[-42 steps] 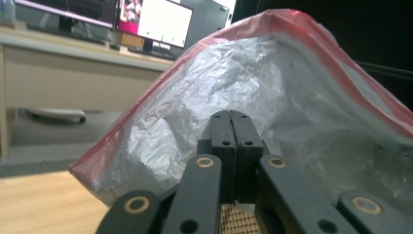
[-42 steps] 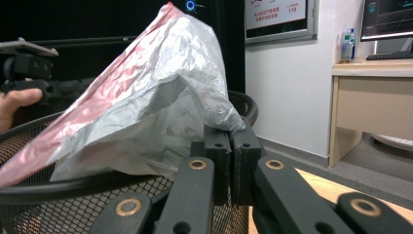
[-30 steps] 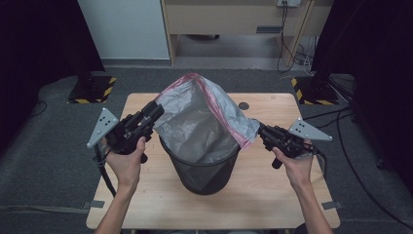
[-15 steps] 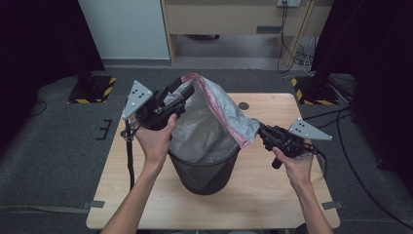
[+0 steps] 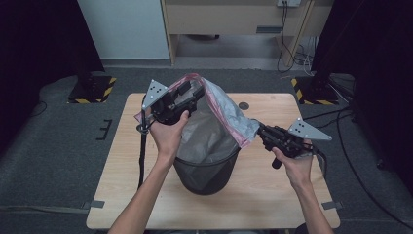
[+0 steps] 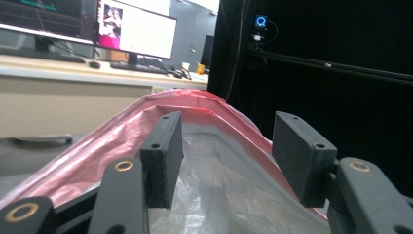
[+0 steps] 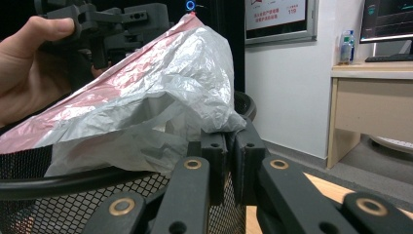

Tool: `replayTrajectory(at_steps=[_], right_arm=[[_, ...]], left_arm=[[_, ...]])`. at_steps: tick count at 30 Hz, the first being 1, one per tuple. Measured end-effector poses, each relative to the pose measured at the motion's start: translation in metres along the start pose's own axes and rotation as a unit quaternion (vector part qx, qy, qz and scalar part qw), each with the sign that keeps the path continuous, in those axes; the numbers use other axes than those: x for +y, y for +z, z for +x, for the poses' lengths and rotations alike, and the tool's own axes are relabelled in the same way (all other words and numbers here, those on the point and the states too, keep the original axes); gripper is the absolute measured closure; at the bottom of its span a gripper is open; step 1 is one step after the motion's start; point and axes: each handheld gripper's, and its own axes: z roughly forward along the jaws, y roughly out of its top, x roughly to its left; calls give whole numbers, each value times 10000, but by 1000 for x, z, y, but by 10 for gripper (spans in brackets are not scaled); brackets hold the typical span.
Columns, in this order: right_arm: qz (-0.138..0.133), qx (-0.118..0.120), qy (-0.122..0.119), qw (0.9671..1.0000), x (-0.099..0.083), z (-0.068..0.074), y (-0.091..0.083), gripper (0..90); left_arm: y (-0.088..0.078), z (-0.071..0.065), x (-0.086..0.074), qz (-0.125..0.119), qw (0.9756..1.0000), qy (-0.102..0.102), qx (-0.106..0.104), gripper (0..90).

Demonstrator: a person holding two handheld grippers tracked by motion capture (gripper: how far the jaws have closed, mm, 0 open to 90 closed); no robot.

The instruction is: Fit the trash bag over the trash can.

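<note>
Pink-edged bag [image 5: 221, 114] pinched in closed right tongs [image 5: 259, 132]; left tongs [image 5: 197, 92] just opening, astride its rim.

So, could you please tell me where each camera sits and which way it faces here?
High view: above the person's side, looking forward and down on the table; both forearms, left gripper and right gripper show.
Left gripper view: rides the left gripper, looking along its open jaws over the bag's pink rim.
Right gripper view: rides the right gripper, shut on the bag above the mesh bin; the left hand shows.
Shared: the bag.
</note>
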Motion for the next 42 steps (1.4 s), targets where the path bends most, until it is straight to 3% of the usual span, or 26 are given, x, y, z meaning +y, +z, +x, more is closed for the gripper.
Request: replayTrajectory(at_steps=[8, 12, 17, 24, 29, 33, 37, 42], right_arm=[[-13, -5, -11, 10000, 0, -1, 0, 852], [-7, -6, 16, 10000, -1, -1, 0, 850], [1, -3, 20, 10000, -2, -1, 0, 847], [13, -4, 60, 10000, -2, -2, 0, 840], [6, -5, 57, 10000, -3, -2, 0, 840], [10, -4, 55, 10000, -3, -2, 1, 840], [1, -2, 30, 10000, -3, -2, 1, 839], [10, 15, 40, 10000, -3, -2, 0, 837]], left_arm=[[-2, -10, 5, -59, 9999, 126, -70, 434], [-3, -18, 3, 122, 9998, 161, -91, 501], [-1, -15, -3, 246, 9996, 82, -63, 552], [-5, -12, -6, 291, 9995, 108, -69, 554], [-5, -8, -9, 319, 9994, -22, -145, 549], [0, -8, -7, 496, 9986, -38, -163, 563], [6, -10, -4, 633, 9977, 0, -227, 607], [12, -11, -3, 789, 9963, -35, -339, 775]])
